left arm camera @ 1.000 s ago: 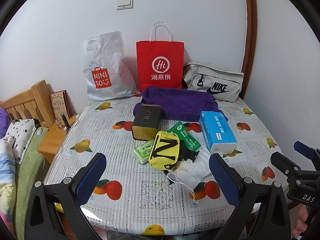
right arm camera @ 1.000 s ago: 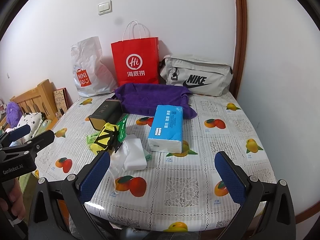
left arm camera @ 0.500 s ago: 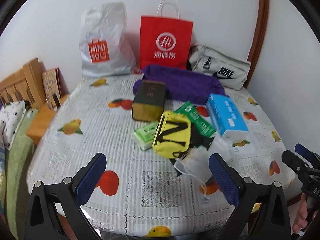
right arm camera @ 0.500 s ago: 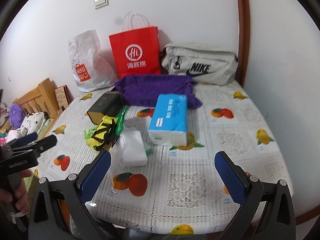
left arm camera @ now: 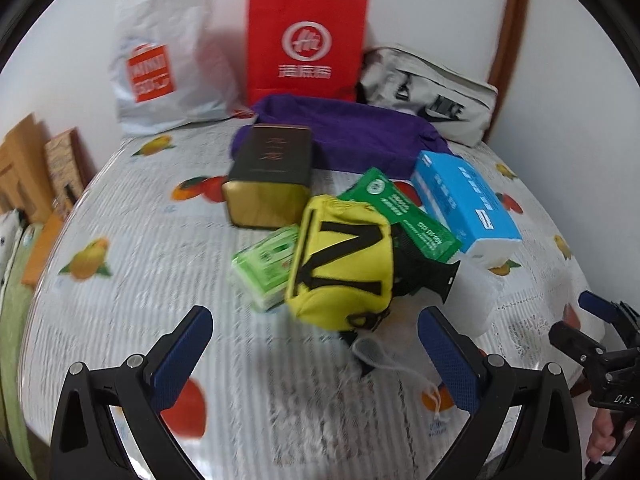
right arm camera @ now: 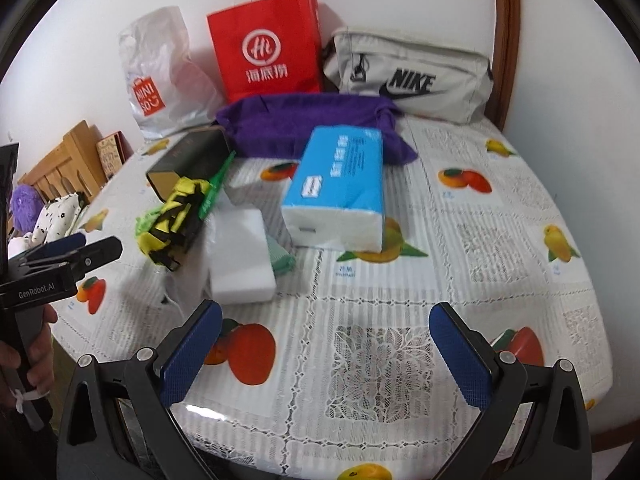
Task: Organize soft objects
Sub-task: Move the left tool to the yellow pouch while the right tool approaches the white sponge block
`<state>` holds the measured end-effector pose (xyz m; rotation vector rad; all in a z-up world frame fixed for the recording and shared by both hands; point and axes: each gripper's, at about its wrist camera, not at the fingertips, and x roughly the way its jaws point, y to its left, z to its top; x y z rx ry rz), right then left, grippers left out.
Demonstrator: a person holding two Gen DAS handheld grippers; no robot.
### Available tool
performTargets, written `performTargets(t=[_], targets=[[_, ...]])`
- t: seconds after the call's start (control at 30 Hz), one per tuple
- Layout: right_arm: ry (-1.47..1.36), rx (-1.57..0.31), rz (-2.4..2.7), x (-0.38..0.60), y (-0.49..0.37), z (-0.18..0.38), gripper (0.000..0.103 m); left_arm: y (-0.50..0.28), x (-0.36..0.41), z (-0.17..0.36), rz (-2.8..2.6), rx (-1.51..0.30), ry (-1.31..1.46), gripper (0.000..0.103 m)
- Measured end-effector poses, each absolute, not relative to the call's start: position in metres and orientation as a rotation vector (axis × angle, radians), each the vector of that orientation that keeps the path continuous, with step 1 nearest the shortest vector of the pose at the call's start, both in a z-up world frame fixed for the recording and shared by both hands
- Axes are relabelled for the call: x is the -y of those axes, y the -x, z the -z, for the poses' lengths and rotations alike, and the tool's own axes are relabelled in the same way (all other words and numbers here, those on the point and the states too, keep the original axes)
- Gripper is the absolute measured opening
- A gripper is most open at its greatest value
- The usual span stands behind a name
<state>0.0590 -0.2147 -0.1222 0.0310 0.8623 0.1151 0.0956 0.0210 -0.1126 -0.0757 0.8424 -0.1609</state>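
Both tools hung above the near edge of the round table covered in a fruit-printed plastic cloth (right arm camera: pixel 460 240), and neither had touched anything. The left gripper (left arm camera: pixel 312 344), its blue-padded fingers spread wide and empty, pointed at the yellow fabric pouch with black straps (left arm camera: pixel 344 268), which lay in the middle of the pile. That pouch rested partly on a pale green tissue packet (left arm camera: pixel 264 264) and against a dark green foil packet (left arm camera: pixel 400 212), with a black-and-gold tin box (left arm camera: pixel 272 176) just behind it. The right gripper (right arm camera: pixel 326 348) was likewise released and holding nothing, aimed nearer the white sponge block (right arm camera: pixel 244 256) and the blue-wrapped pack of paper tissues (right arm camera: pixel 340 184). Farther back lay a folded purple cloth (right arm camera: pixel 304 124), and against the wall stood a red paper bag (right arm camera: pixel 266 48), a white plastic shopping bag (right arm camera: pixel 164 76) and a grey fabric waist bag (right arm camera: pixel 408 76).

To my eye the step was the reach for the yellow pouch. It looked wise to come down over its middle, pinch the fabric body and not the loose straps, and lift straight up so the packets beneath did not drag along. A white drawstring (left arm camera: pixel 400 364) trailed near the pouch and could have snagged a finger.
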Motion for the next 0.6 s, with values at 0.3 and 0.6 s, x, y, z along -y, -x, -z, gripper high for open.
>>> performTargets(t=[0.3, 0.6], targets=[[-0.072, -0.936, -0.103, 0.226, -0.079, 0.15, 0.103, -0.141, -0.003, 0.142, 0.239, -0.932, -0.015, 0.103], [-0.071, -0.967, -0.106, 0.225, -0.089, 0.162, 0.102, -0.146, -0.005, 0.147, 0.29, -0.907, 0.028, 0.073]])
